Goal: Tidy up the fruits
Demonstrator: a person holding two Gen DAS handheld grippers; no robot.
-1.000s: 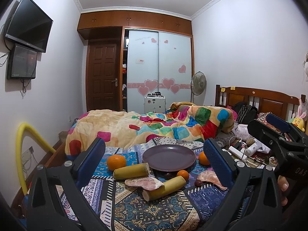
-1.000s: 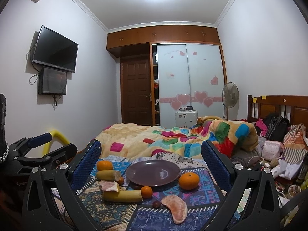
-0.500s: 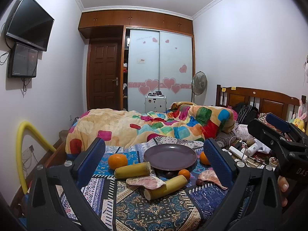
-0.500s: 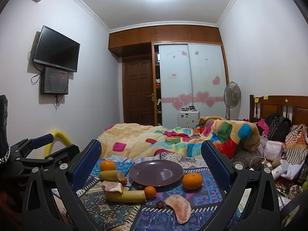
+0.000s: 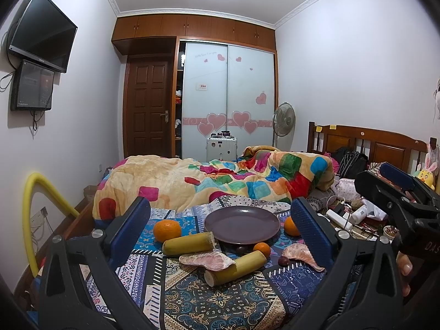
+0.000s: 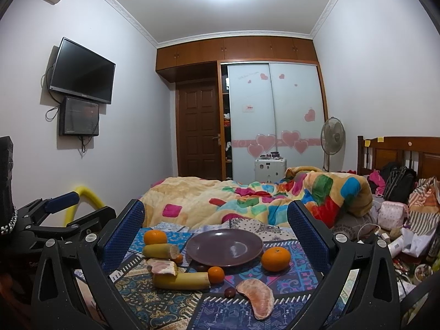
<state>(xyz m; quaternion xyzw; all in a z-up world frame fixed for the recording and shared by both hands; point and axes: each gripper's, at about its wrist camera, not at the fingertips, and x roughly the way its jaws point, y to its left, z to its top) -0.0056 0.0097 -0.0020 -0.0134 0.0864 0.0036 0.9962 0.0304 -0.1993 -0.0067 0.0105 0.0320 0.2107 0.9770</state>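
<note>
An empty purple plate [image 5: 242, 224] [image 6: 224, 246] sits on a patterned cloth on the bed. Around it lie oranges [image 5: 167, 230] [image 6: 275, 258], a small orange [image 6: 216, 274], two yellow cane pieces [image 5: 189, 244] [image 6: 180, 280], two pink pomelo segments [image 5: 207, 260] [image 6: 257, 298] and a small dark fruit [image 6: 229, 292]. My left gripper [image 5: 220, 231] and right gripper [image 6: 216, 239] are both open and empty, held in front of the fruits. The right gripper also shows at the right of the left wrist view [image 5: 398, 192].
A colourful rumpled blanket [image 5: 220, 181] lies behind the plate. Clutter of bags, bottles and cables [image 6: 396, 228] fills the right side by the wooden headboard [image 5: 365, 143]. A yellow foam tube [image 5: 35, 200] stands at the left bed edge.
Both views have shifted slightly; the plate and fruits sit a little to the right and higher in the frames. Nothing has been picked up or moved.
</note>
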